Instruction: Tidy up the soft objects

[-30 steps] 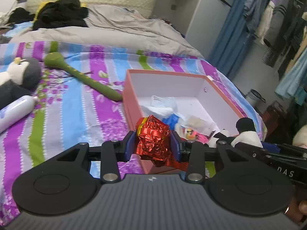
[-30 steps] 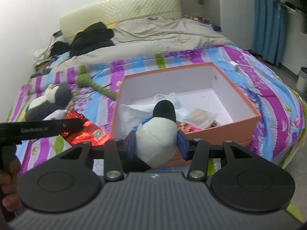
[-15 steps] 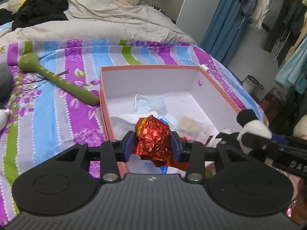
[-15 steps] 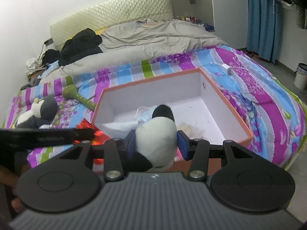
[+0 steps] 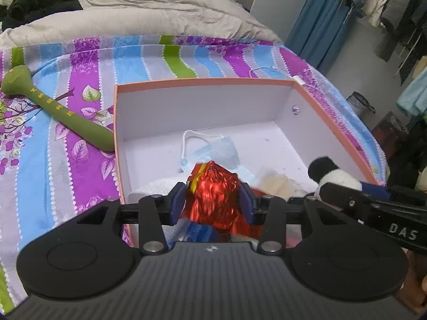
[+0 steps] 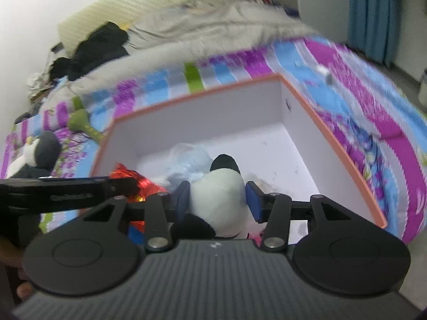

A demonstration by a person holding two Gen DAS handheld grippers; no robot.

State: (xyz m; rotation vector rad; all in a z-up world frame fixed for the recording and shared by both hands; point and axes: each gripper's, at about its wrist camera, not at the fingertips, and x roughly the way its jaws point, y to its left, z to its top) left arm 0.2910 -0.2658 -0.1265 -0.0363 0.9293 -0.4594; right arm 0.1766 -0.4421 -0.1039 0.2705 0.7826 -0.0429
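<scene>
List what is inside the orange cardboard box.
Inside the orange cardboard box: a pale blue face mask, white towel and a tan packet. Items beneath the tongs' red foil bundle are covered.

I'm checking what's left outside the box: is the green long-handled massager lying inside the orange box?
No. The green massager lies on the striped bedsheet outside the orange box, its thin end against the box's left wall.
</scene>
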